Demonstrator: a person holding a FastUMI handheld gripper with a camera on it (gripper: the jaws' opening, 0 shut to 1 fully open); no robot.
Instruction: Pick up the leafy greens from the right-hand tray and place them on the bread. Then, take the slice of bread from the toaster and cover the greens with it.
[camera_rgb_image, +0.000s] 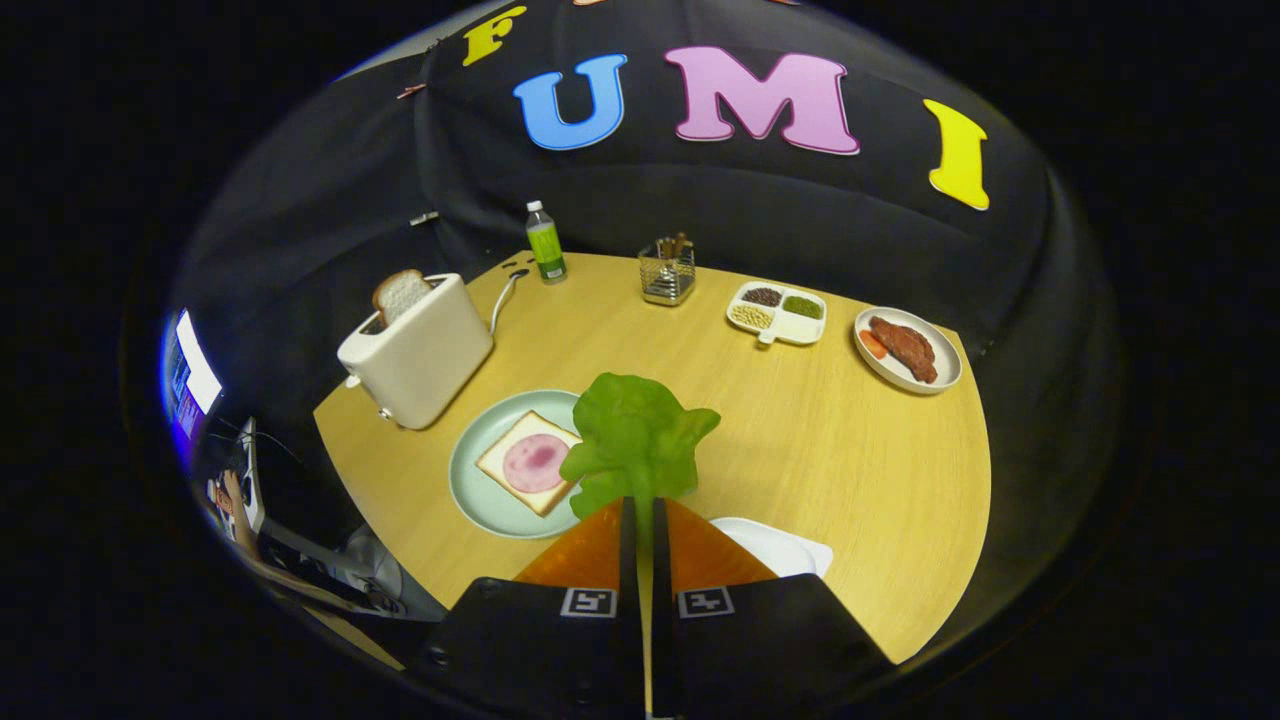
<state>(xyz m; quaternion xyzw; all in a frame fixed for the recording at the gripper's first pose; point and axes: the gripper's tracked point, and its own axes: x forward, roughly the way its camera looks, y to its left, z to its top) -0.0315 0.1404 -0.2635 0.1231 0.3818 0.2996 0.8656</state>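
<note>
My gripper (641, 503) is shut on the stem of the leafy greens (636, 435), which hang above the table just right of the pale green plate (480, 495). On that plate lies a slice of bread (503, 478) topped with a round of pink ham (535, 462). Beyond the plate to the left stands a cream toaster (420, 350) with a slice of bread (401, 293) sticking up from its slot. A white tray (780, 545) lies under my fingers on the right, partly hidden by them.
Along the far side of the round wooden table (850, 450) stand a green bottle (546, 243), a wire holder (667, 271), a divided dish of beans (778, 312) and a plate of meat (907, 348). The toaster's cord (503, 295) runs behind it.
</note>
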